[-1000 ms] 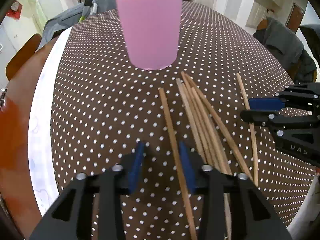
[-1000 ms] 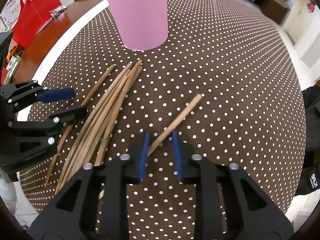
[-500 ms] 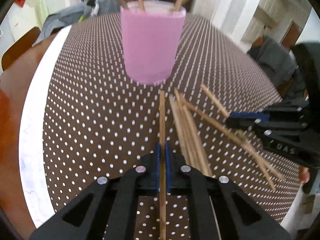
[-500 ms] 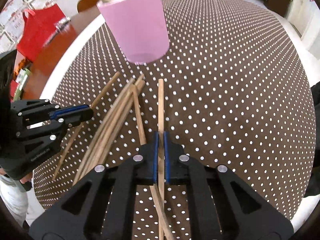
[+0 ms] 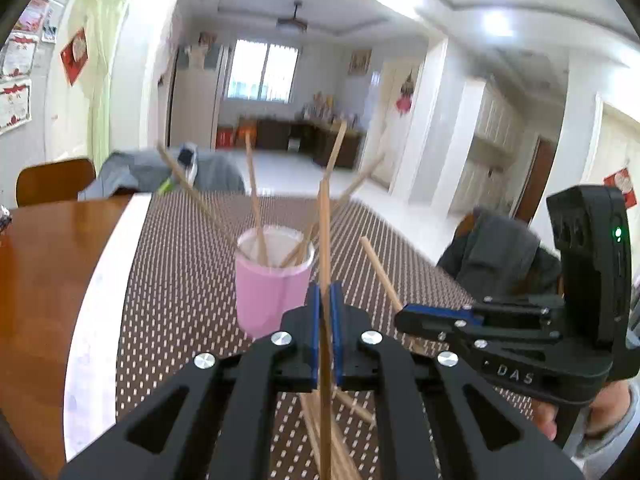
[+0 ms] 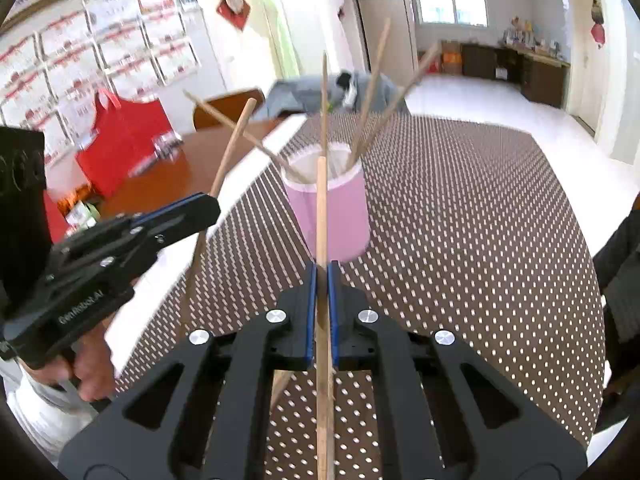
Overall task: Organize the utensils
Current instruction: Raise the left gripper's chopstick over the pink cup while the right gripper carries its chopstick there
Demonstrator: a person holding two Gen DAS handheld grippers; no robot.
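Note:
A pink cup [image 5: 272,292] stands on the brown dotted tablecloth [image 5: 180,264] and holds several wooden chopsticks; it also shows in the right wrist view [image 6: 336,216]. My left gripper [image 5: 325,300] is shut on a wooden chopstick [image 5: 325,240], lifted and pointing toward the cup. My right gripper [image 6: 321,280] is shut on another chopstick [image 6: 321,208], raised in front of the cup. The right gripper shows in the left wrist view [image 5: 432,314] with its chopstick [image 5: 380,272]. The left gripper shows in the right wrist view [image 6: 188,210] with its chopstick [image 6: 232,144].
Loose chopsticks [image 5: 316,420] lie on the cloth under my left gripper. A red bag [image 6: 124,140] sits on the bare wooden table [image 5: 40,260] to the left. Chairs draped with grey clothes [image 5: 500,256] stand around the table.
Both grippers closed on a chopstick each and lifted them off the cloth. Both views tilted up from the table to level, facing the cup.

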